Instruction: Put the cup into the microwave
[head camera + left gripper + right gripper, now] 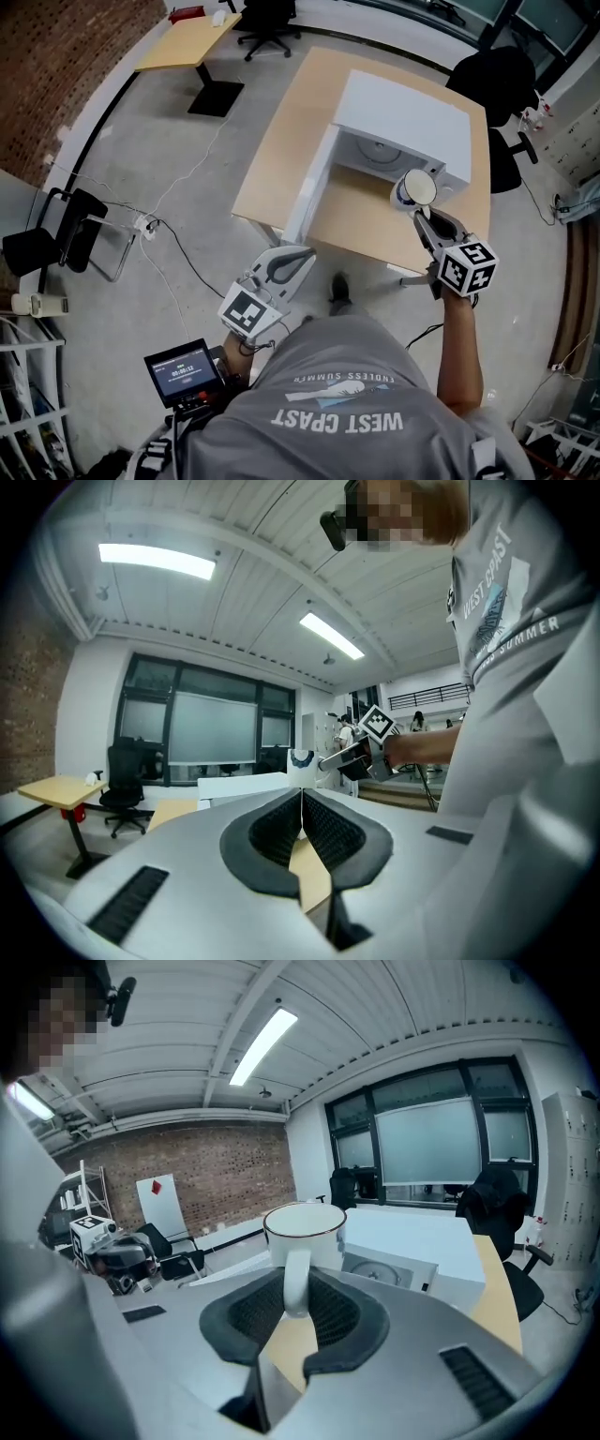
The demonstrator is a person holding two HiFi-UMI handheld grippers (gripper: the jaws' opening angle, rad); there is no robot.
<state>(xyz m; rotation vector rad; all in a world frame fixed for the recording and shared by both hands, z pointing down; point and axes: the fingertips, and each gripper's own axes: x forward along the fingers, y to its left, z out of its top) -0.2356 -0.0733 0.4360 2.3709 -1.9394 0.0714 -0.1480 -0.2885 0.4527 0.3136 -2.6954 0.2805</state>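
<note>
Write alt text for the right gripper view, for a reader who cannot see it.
The right gripper holds a white cup upright by its handle. Behind the cup, a white microwave stands on a wooden table.

head view: from atop the person (347,403), steeply down, whole light wooden table (281,159) and boxy white microwave (412,117) seen from afar | left gripper view: low, level, along its jaws toward the microwave, distant | right gripper view: angled slightly down, nearer it, white ceramic cup (305,1237) close before lens | shared: microwave, table in all three
</note>
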